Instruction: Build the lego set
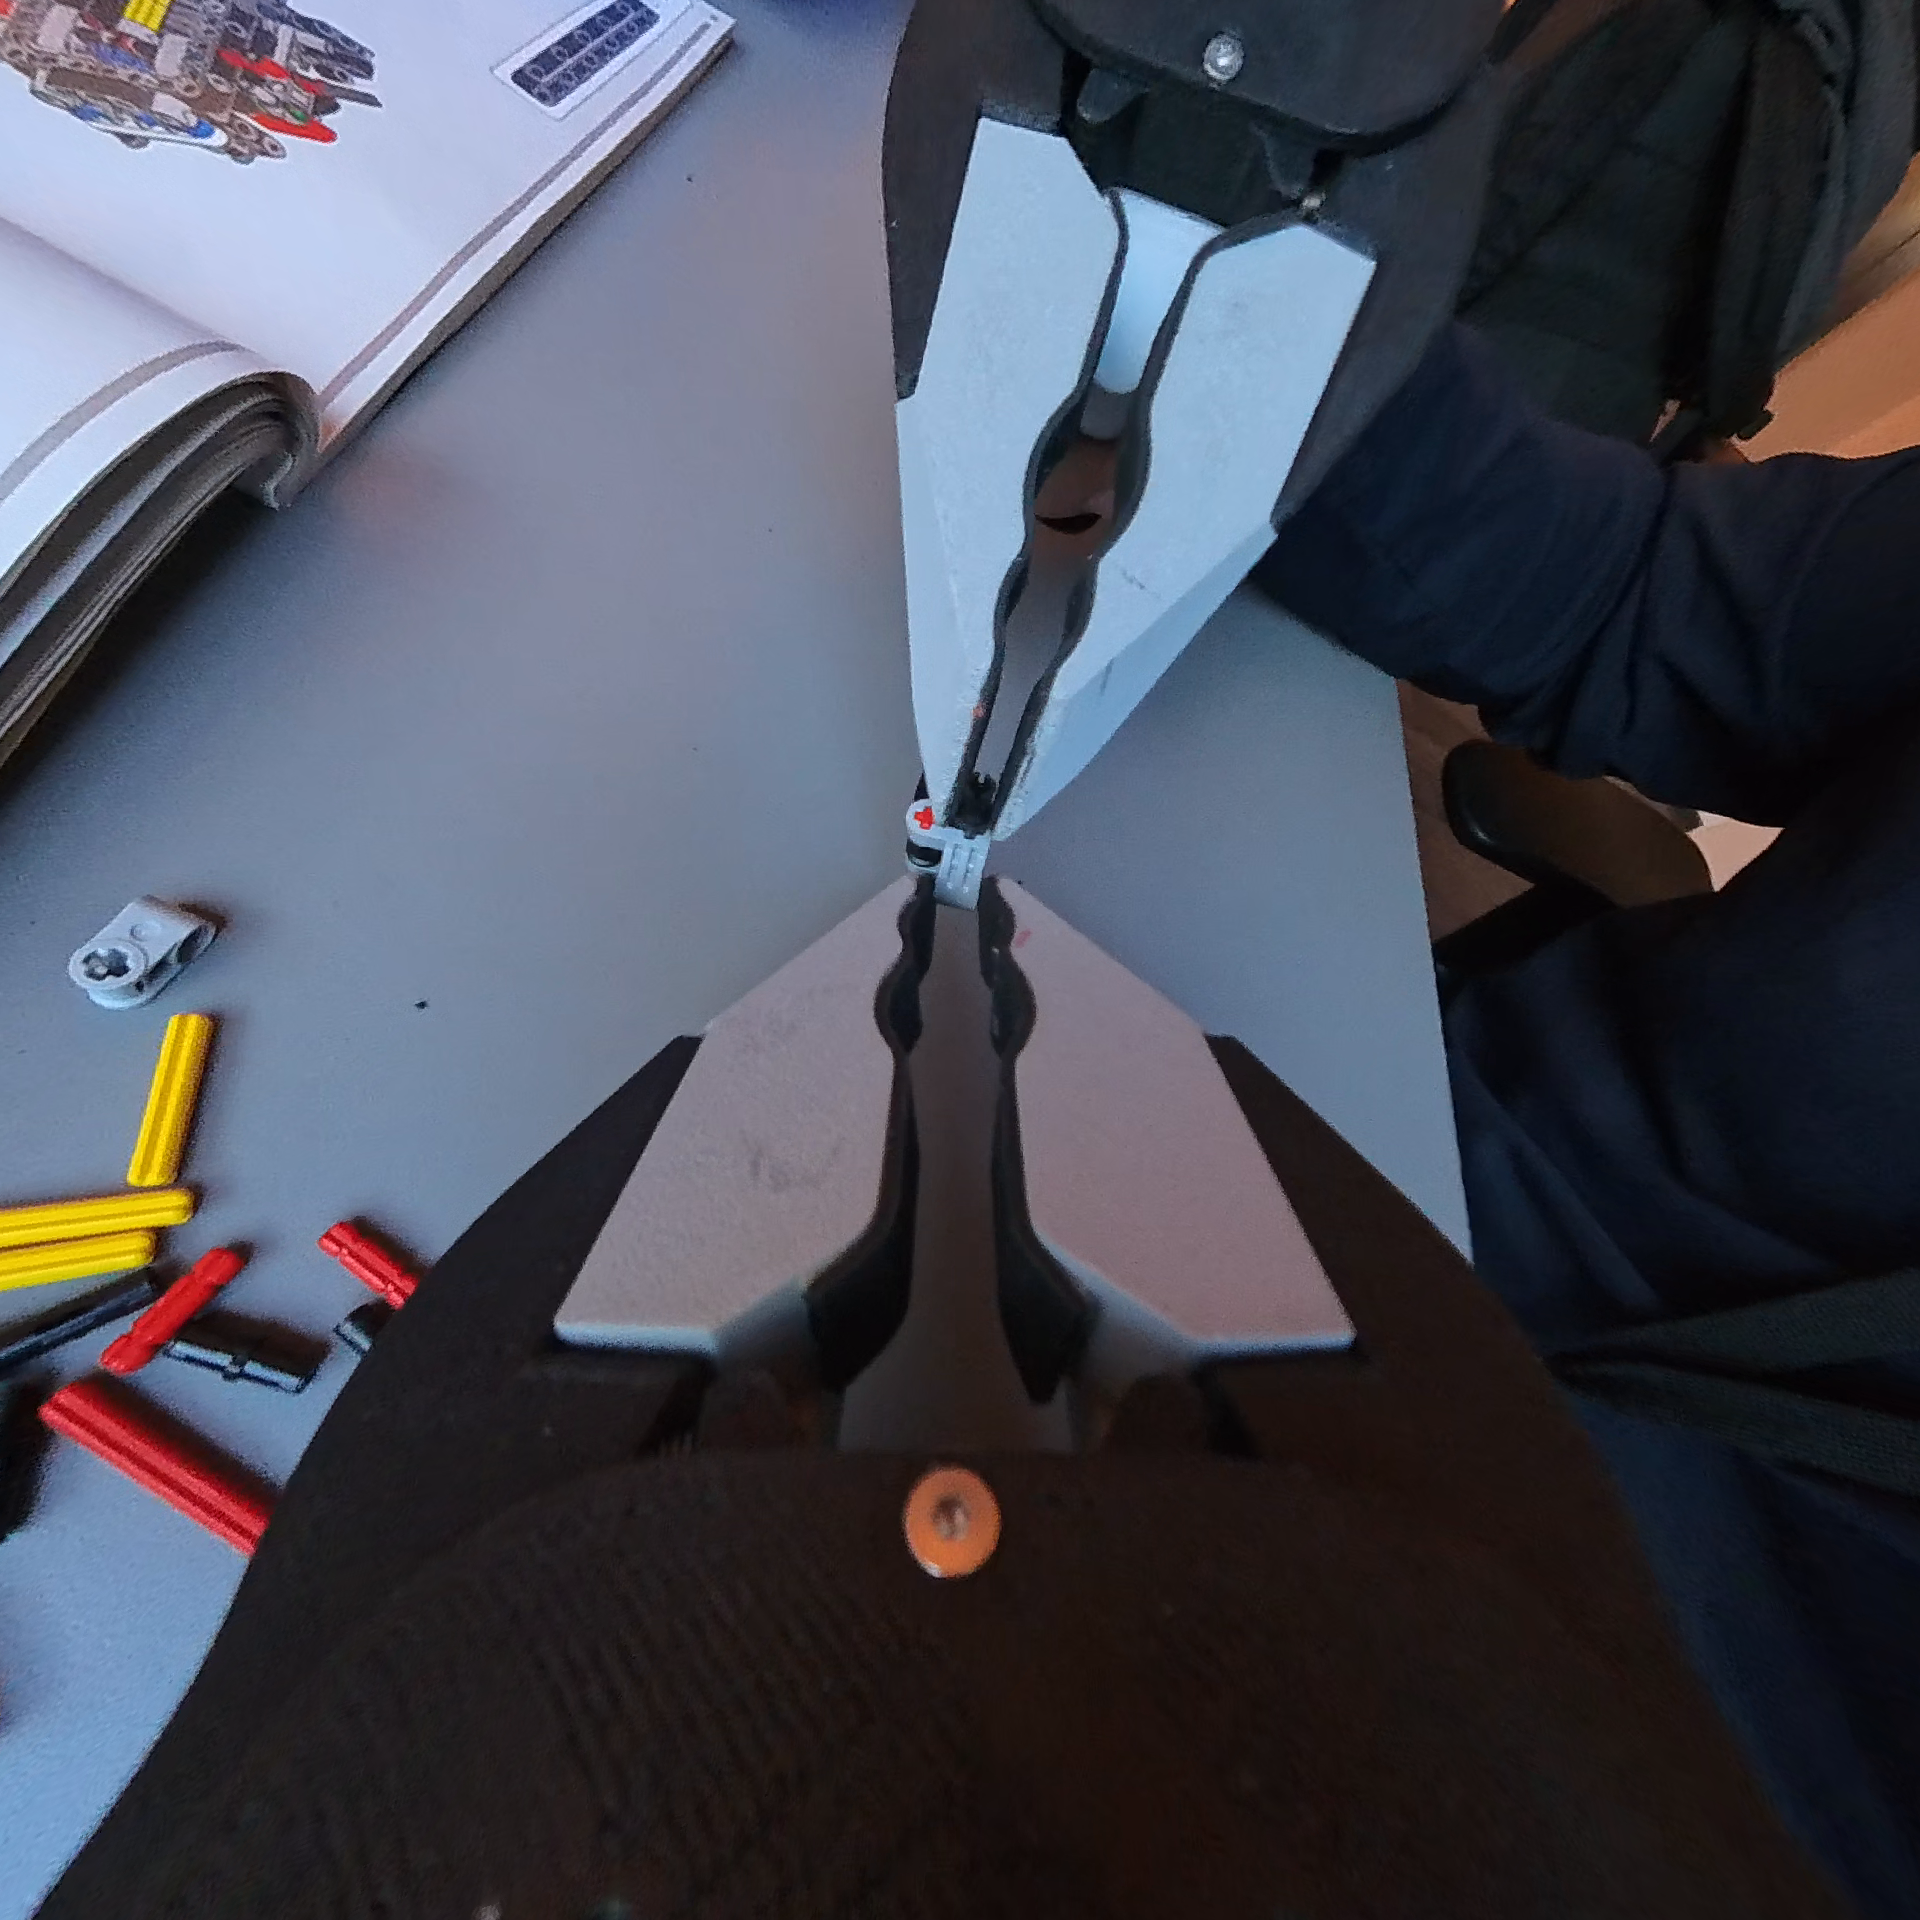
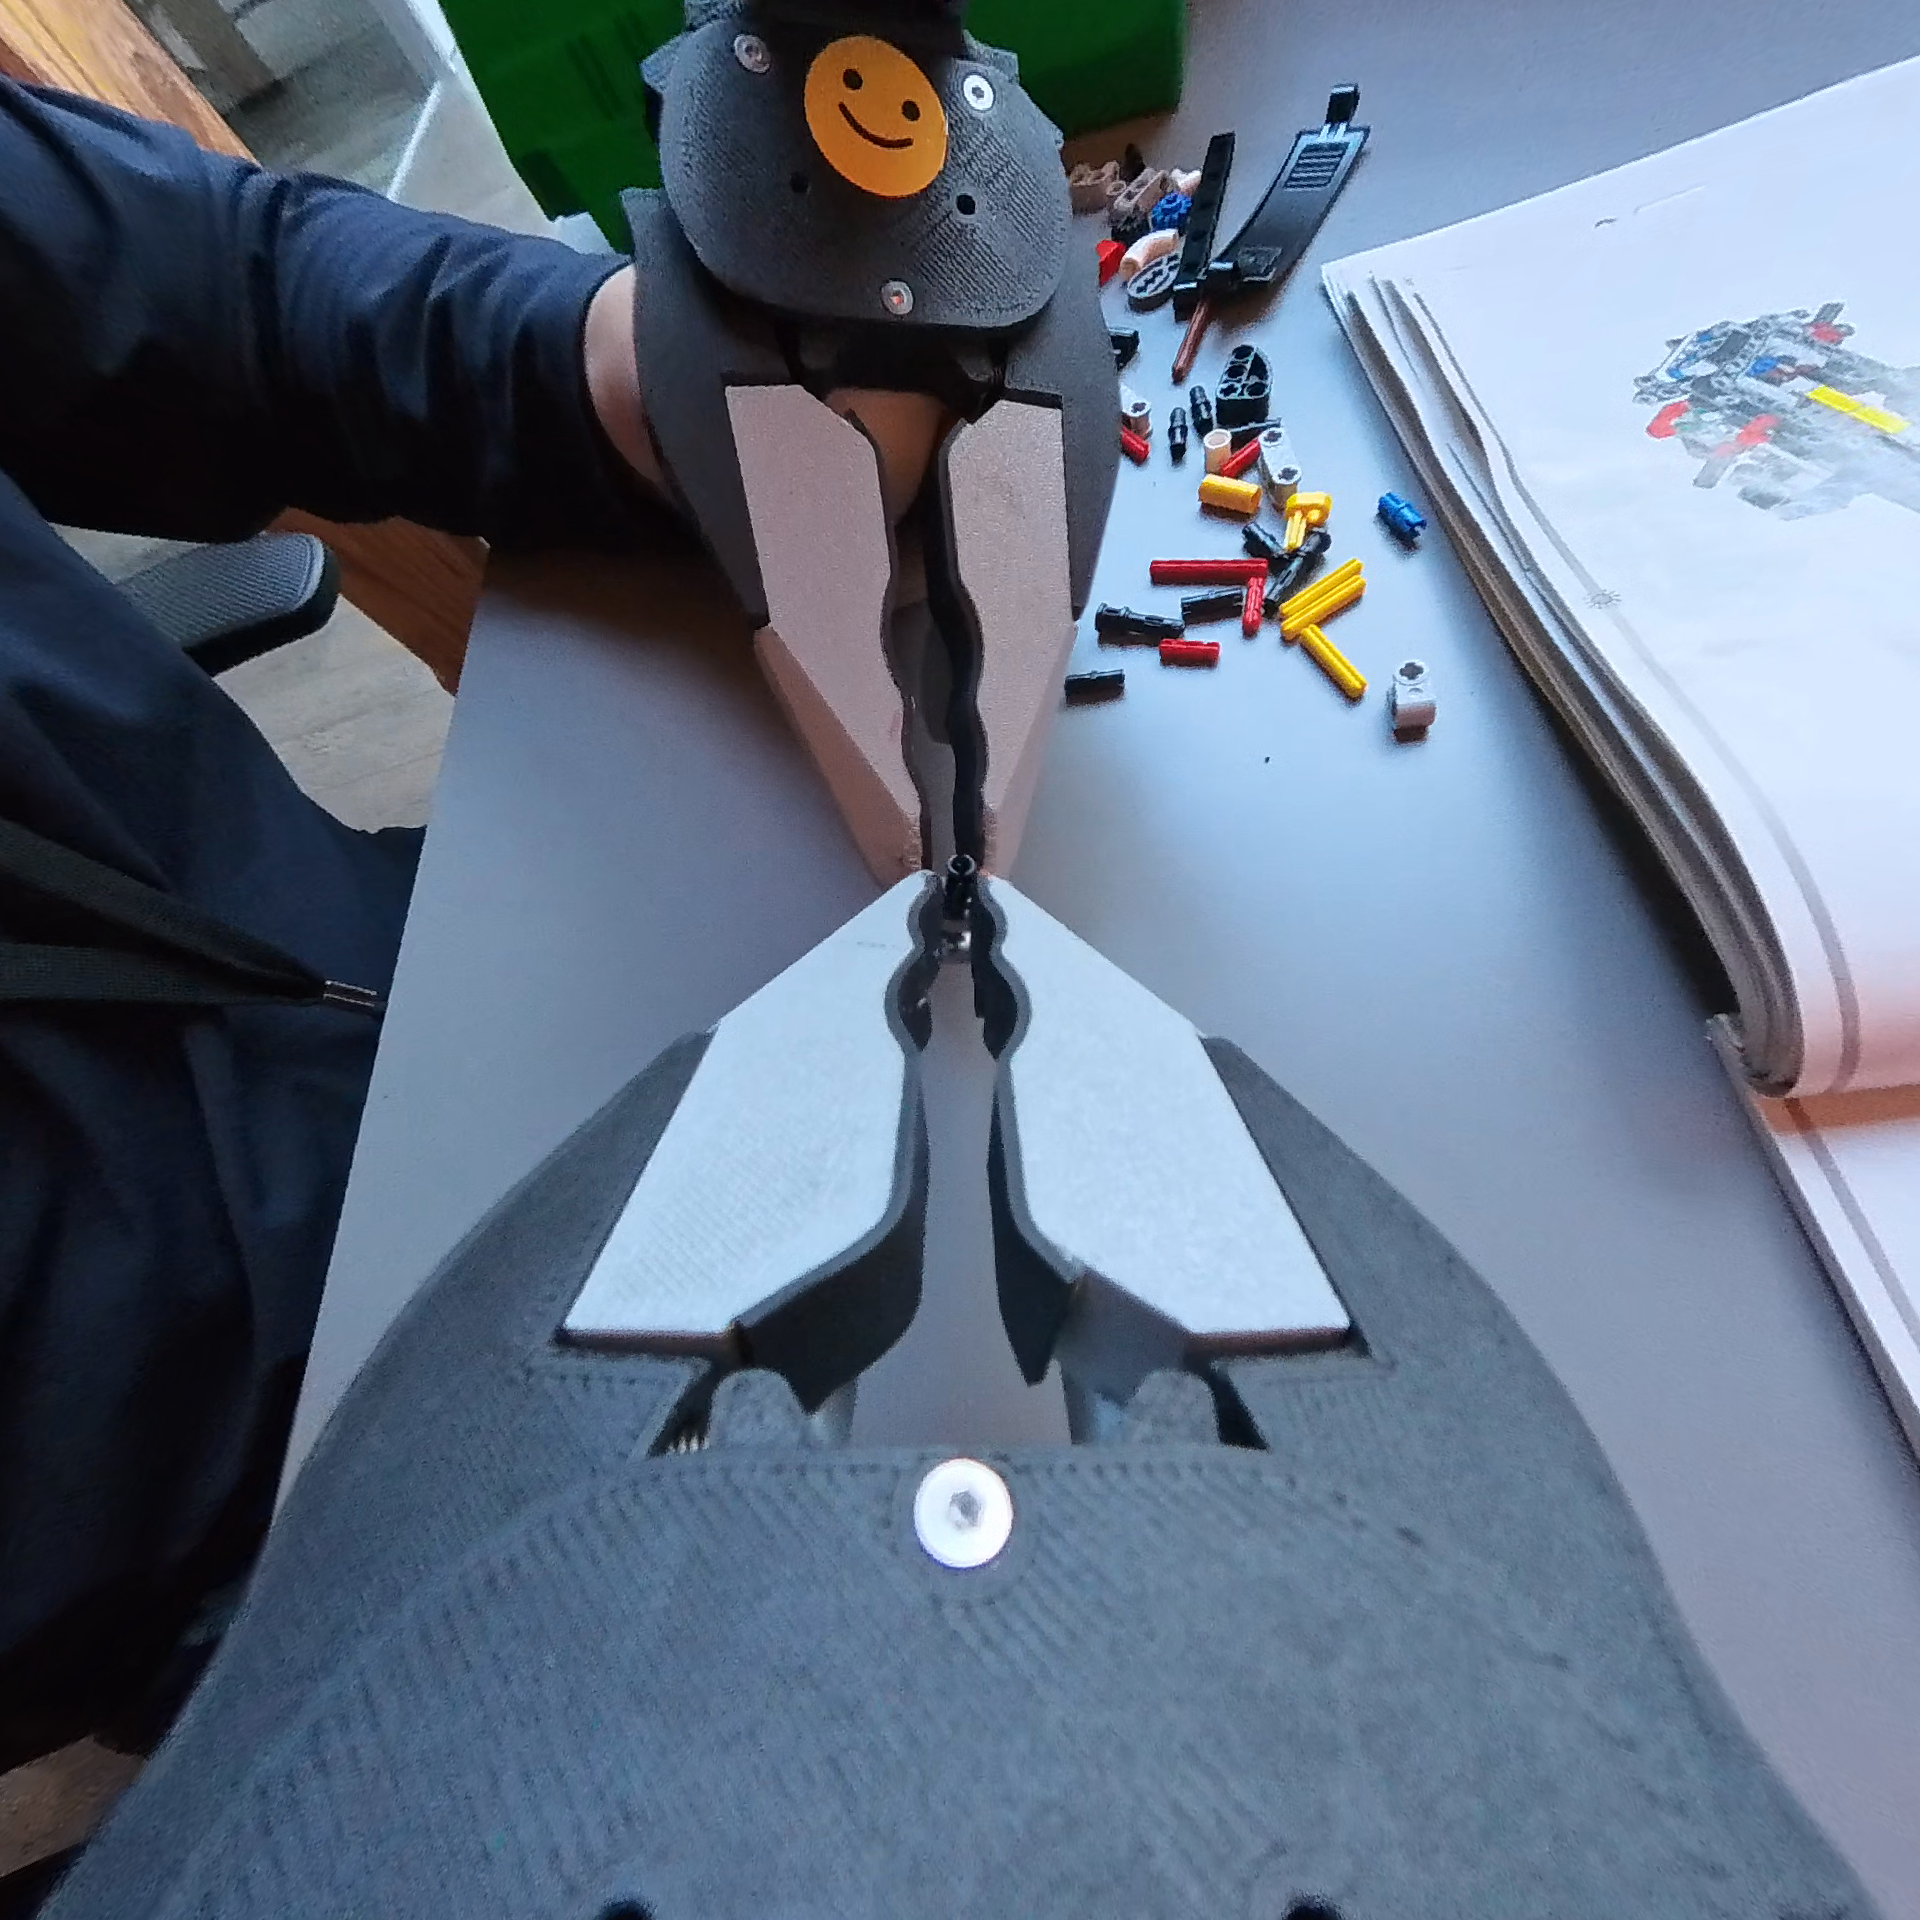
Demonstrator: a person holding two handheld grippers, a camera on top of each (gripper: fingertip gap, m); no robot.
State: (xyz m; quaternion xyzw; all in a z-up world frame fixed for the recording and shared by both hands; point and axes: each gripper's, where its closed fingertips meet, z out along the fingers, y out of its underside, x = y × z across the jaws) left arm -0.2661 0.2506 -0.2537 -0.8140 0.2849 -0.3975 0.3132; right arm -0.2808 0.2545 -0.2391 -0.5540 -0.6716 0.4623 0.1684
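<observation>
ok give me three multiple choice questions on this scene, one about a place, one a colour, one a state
1. Where does the open instruction booklet lie relative to the loose building pieces in the right wrist view?
A. right of them
B. left of them
C. under them

2. What colour is the small connector held at the left gripper's fingers?
A. yellow
B. light grey
C. blue

3. How do the two grippers stand?
A. far apart
B. tip to tip above the grey table
C. both lying flat on the table

Answers: 1 A, the pages fill the right edge beyond the pieces. 2 B, it is pale grey with a red cross hole. 3 B, the right gripper meets the left over the connector.
</observation>
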